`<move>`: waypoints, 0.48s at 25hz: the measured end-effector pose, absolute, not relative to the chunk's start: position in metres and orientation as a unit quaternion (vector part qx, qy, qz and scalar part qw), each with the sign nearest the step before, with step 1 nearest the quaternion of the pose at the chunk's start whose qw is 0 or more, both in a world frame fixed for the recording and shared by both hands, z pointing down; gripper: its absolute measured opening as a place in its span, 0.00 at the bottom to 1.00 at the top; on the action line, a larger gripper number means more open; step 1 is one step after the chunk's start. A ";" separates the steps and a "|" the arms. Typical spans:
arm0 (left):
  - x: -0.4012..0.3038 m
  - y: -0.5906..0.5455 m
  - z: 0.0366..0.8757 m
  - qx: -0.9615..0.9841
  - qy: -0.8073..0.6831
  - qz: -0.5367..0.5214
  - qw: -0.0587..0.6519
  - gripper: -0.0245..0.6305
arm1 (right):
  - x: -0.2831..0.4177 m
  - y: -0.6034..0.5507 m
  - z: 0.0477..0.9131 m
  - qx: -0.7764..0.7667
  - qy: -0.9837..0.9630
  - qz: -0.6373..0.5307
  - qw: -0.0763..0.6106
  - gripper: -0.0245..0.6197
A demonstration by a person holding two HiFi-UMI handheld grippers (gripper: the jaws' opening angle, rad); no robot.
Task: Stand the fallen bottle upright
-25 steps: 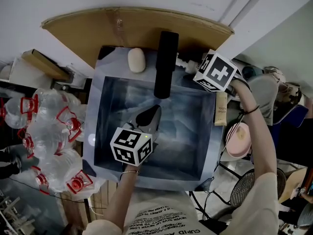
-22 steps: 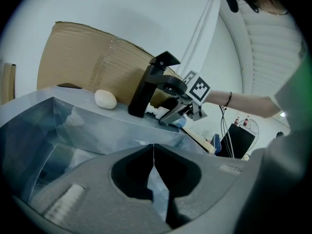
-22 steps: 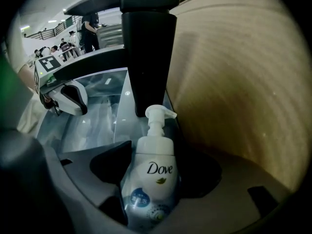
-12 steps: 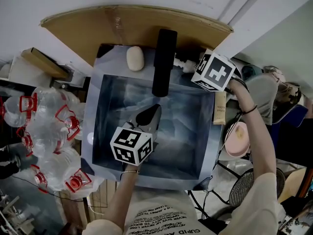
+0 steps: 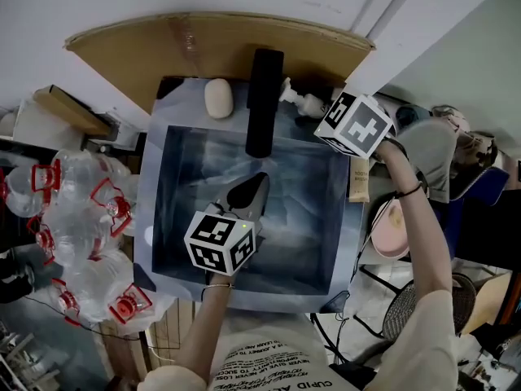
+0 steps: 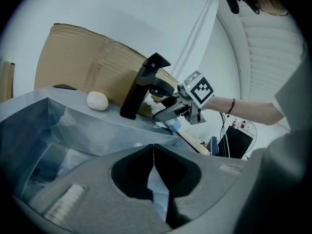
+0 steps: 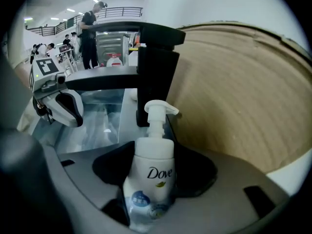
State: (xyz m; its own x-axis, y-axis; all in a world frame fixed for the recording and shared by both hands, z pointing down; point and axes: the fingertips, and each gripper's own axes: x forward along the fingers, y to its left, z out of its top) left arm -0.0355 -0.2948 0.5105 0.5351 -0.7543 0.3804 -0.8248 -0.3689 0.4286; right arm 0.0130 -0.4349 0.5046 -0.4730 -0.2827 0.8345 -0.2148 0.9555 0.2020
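A white Dove pump bottle point(image 7: 148, 179) sits between the jaws of my right gripper point(image 7: 149, 167), pump head pointing away toward the black faucet point(image 7: 155, 72). The jaws have just been closing and both sides now press on the bottle's body. In the head view the right gripper point(image 5: 308, 106) is at the sink's back right corner, with the bottle's pump point(image 5: 293, 96) sticking out beside the faucet point(image 5: 263, 104). From the left gripper view the bottle point(image 6: 157, 109) looks tilted, not upright. My left gripper point(image 5: 251, 192) hangs over the basin, shut with nothing in it point(image 6: 154, 164).
The steel sink point(image 5: 156, 218) has a white oval soap point(image 5: 217, 98) on its back rim. Cardboard point(image 5: 163, 47) leans against the wall behind. Several clear plastic bottles point(image 5: 81, 218) are piled at the left. A tube point(image 5: 356, 190) and a pink bowl point(image 5: 391, 230) lie at the right.
The right gripper has tipped a little and shifted slightly toward the faucet, and the bottle's pump now shows more plainly beyond it. The left gripper has stayed where it was.
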 end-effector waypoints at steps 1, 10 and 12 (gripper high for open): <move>-0.034 -0.295 0.509 0.826 -0.477 0.059 0.294 0.07 | 0.014 -0.435 0.501 0.151 -0.860 -0.032 0.486 0.43; -0.026 -0.290 0.499 0.833 -0.469 0.055 0.288 0.07 | 0.020 -0.438 0.469 0.219 -0.885 -0.009 0.410 0.42; -0.026 -0.289 0.497 0.834 -0.468 0.054 0.287 0.07 | 0.021 -0.437 0.462 0.232 -0.890 -0.003 0.392 0.42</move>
State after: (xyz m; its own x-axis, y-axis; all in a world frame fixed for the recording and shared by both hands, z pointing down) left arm -0.0261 -0.2891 0.4975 0.5560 -0.7498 0.3586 -0.8116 -0.3965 0.4291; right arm 0.0208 -0.4372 0.4620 -0.5854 -0.4160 0.6959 -0.4116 0.8920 0.1869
